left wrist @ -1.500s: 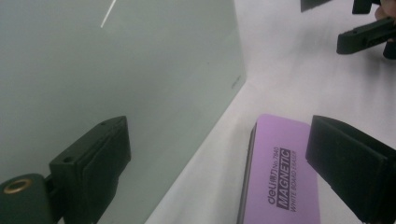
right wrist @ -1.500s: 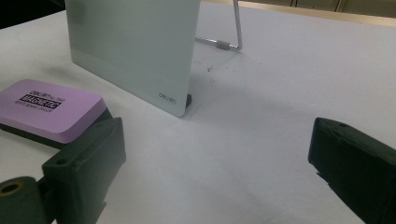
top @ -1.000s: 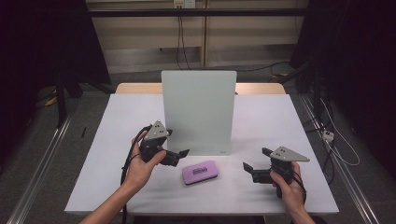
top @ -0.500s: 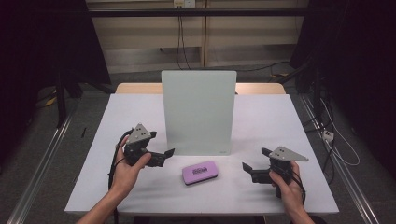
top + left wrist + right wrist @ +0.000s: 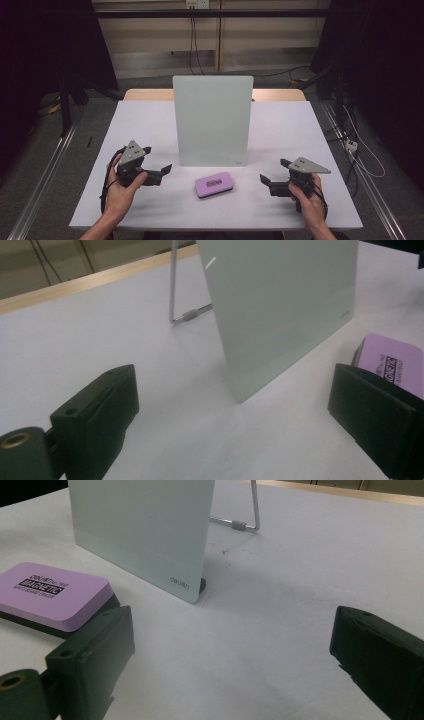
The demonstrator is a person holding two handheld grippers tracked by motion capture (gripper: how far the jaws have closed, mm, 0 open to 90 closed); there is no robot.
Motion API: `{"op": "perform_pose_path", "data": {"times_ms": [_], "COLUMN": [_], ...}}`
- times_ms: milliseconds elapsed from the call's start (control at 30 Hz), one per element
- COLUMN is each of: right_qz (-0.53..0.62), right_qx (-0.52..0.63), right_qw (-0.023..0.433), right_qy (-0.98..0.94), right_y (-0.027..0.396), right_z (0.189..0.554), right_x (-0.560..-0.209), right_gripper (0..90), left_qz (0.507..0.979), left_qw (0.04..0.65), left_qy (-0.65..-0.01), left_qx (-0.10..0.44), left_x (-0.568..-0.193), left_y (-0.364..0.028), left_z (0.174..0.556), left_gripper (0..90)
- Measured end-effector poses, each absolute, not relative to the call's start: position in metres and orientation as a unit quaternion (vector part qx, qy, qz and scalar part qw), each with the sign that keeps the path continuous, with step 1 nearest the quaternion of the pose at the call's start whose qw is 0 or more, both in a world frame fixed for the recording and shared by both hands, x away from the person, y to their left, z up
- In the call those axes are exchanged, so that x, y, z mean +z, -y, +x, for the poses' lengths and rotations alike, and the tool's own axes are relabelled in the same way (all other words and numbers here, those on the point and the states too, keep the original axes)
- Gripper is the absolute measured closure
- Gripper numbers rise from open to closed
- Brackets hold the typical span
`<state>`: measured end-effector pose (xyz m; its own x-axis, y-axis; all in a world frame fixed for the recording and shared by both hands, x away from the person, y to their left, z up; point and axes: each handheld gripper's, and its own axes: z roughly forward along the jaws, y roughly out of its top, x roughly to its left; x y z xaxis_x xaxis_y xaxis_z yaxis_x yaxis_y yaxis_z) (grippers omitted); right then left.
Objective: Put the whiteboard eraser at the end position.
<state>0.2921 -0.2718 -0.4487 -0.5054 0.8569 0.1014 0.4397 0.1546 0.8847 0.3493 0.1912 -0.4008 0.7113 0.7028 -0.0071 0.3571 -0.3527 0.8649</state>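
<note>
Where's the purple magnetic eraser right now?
In the high view, the purple magnetic eraser lies flat on the table, just in front of the upright whiteboard, between both grippers.

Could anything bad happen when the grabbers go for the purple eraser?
Maybe. The white board stands on a thin wire prop, right behind the purple eraser, so a bump from the left gripper could tip it over. The eraser lies flat and low, so the open jaws of the right gripper might push it along the table instead of gripping it.

Bright even overhead light, dark surroundings, soft faint shadows, near jaws blurred
</note>
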Motion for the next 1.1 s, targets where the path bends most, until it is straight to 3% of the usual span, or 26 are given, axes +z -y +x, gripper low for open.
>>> {"op": "perform_pose_path", "data": {"times_ms": [467,767,1100], "right_qz": [0.453,0.455,0.457], "right_qx": [0.468,0.466,0.465], "right_qw": [0.223,0.226,0.224], "right_qy": [-0.725,-0.724,-0.724], "right_y": [0.275,0.277,0.278], "right_z": [0.289,0.286,0.286], "right_x": [-0.449,-0.449,-0.450], "right_gripper": [4.3,4.4,4.5], "left_qz": [0.797,0.774,0.793], "left_qw": [0.465,0.481,0.463], "left_qy": [-0.343,-0.357,-0.349], "left_qx": [0.175,0.205,0.189], "left_x": [-0.416,-0.415,-0.425], "left_y": [-0.204,-0.219,-0.214], "left_z": [0.334,0.322,0.322], "left_gripper": [6.0,5.8,5.7]}}
